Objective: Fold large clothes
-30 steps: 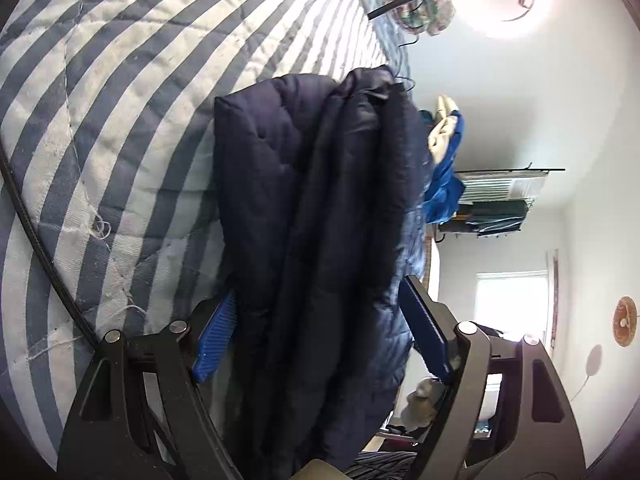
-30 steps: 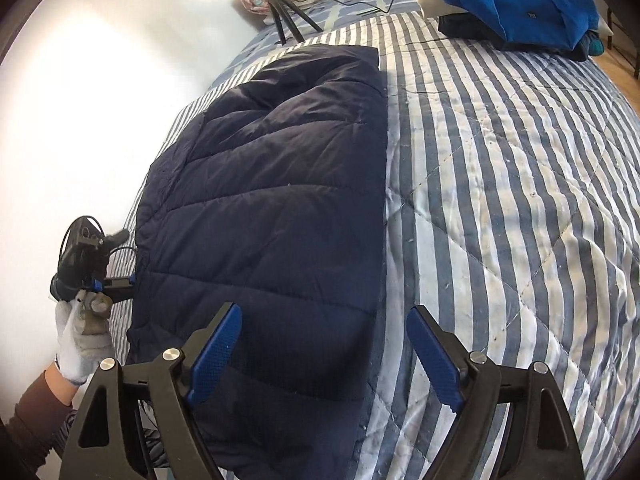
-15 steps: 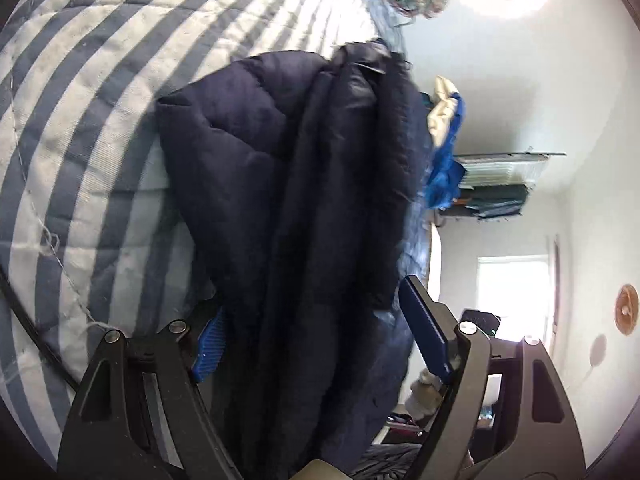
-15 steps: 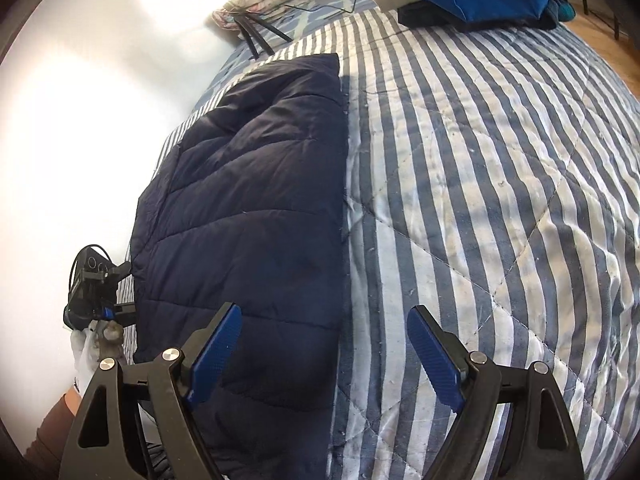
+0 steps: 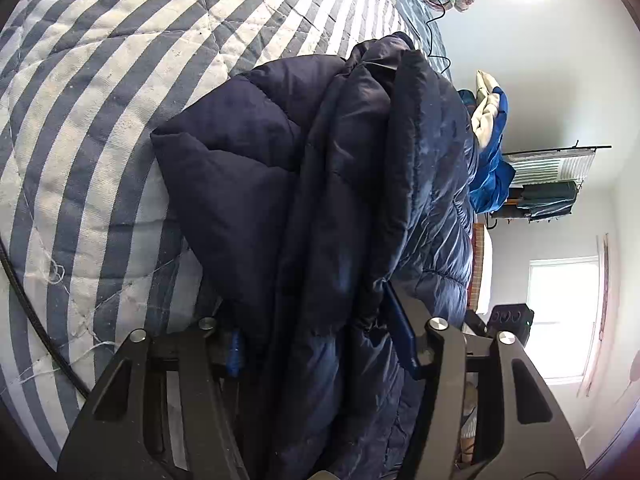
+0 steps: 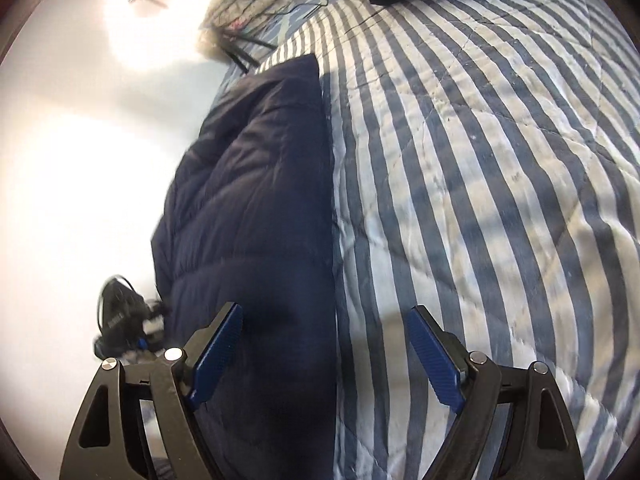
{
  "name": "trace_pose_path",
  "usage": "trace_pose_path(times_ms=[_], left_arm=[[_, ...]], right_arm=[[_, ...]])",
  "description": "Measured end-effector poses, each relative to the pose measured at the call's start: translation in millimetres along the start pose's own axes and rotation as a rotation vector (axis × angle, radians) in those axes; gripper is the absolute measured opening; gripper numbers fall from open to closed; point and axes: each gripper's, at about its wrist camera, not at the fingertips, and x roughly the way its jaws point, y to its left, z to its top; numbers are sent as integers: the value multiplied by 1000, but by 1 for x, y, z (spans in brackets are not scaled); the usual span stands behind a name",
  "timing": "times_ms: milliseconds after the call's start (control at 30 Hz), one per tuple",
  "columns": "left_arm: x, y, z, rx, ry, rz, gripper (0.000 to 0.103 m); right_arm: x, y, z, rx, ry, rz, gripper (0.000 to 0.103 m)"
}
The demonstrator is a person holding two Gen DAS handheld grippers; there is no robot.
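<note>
While the left gripper (image 5: 316, 344) has just been closing on the navy jacket's (image 5: 320, 184) bunched edge to lift a fold, the right gripper (image 6: 324, 352) hangs open, its jacket (image 6: 256, 208) at eleven o'clock on the striped quilt (image 6: 480, 160).

Left hand-held gripper (image 5: 316, 344) jaws newly closer on navy jacket (image 5: 320, 184).

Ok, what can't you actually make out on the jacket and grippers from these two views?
- Left wrist view: the left gripper has just been closing on the navy jacket; bunched fabric buries its left pad.
- Right wrist view: the jacket's near end is cut off by the bottom edge, behind the open right gripper.
- Right wrist view: the left gripper is motion-blurred.
</note>
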Motion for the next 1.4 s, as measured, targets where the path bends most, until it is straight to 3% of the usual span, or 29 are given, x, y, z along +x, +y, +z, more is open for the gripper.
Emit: trace_pose_path(times_ms=[167,367,400,500,600,667,767,1067,1233,1400], left_arm=[[-3,-5,-3,31,-13,31,52],[1,-16,-1,59,-23,58,47],[2,-18,-2,68,-27,64,46],[4,-27,-3,99,-38,96,43],[7,-38,-3,127,-54,125,38],[7,-46,-6,164,-68,152,36],[9,-61,-11,223,-94,201,32],[12,-95,-29,370,-167,314,25],[9,-118,-50,465,-205,348,22],[12,-158,-79,610,-260,363,21]], right_arm=[[20,4,12,-5,20,61,86],[42,20,19,-45,37,72,87],[45,23,18,-51,42,76,85],[58,31,14,-66,86,96,69],[60,43,9,-105,84,48,61],[59,49,9,-123,83,29,47],[55,70,6,-187,71,-40,36],[57,138,-7,-376,20,-275,26],[36,154,-14,-468,-21,-362,22],[11,163,-22,-515,-72,-393,21]])
